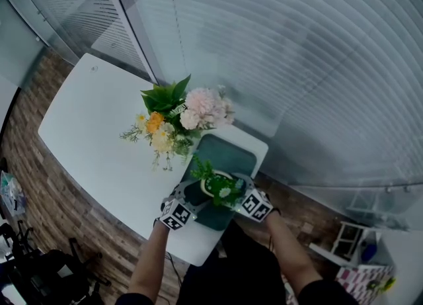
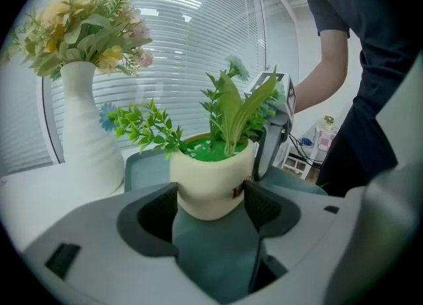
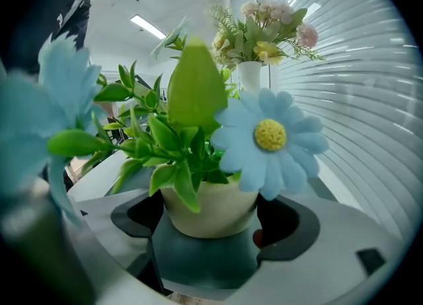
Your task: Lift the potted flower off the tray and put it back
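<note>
Two sets of jaws apart — left gripper (image 2: 210, 208), right gripper (image 3: 210, 221) flank potted flower (image 1: 218, 184) on tray (image 1: 228, 151).

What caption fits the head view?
Left hand-held gripper and right hand-held gripper flank the pot on its tray, by a bouquet.

Jaws apart, tilted downward
Left grey plastic gripper (image 1: 193, 196) and right grey plastic gripper (image 1: 236, 193) face each other near 6 o'clock.
</note>
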Demonstrator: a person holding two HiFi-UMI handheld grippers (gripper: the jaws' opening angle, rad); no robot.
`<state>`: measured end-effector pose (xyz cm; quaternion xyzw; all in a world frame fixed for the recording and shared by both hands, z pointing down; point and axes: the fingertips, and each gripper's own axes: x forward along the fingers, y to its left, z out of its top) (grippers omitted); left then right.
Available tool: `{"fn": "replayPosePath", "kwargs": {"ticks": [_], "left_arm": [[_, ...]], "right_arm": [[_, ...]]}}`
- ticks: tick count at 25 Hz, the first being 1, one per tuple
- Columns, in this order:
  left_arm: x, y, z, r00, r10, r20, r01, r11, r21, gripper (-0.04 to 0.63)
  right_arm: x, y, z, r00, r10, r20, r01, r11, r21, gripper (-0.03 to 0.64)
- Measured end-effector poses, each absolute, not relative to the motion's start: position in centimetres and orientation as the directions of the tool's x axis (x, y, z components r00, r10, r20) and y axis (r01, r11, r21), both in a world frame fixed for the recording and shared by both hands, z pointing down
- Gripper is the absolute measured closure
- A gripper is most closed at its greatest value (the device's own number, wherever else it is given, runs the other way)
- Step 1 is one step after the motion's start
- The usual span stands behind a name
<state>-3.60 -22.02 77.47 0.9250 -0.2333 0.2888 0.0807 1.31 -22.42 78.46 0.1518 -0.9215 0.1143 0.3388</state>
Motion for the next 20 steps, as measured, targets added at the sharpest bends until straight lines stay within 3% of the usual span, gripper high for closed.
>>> {"fn": "replayPosePath", "kwargs": {"ticks": [20], "left_arm": [[-3.42, -22.07, 77.33, 0.713, -0.419, 0.563, -0.506, -0.863, -0.001, 0.302]], "right_arm": [[1.58, -22.54, 78.42, -0.733, -0.223, 0.642, -0.362, 0.928, -0.091, 0.209]]}}
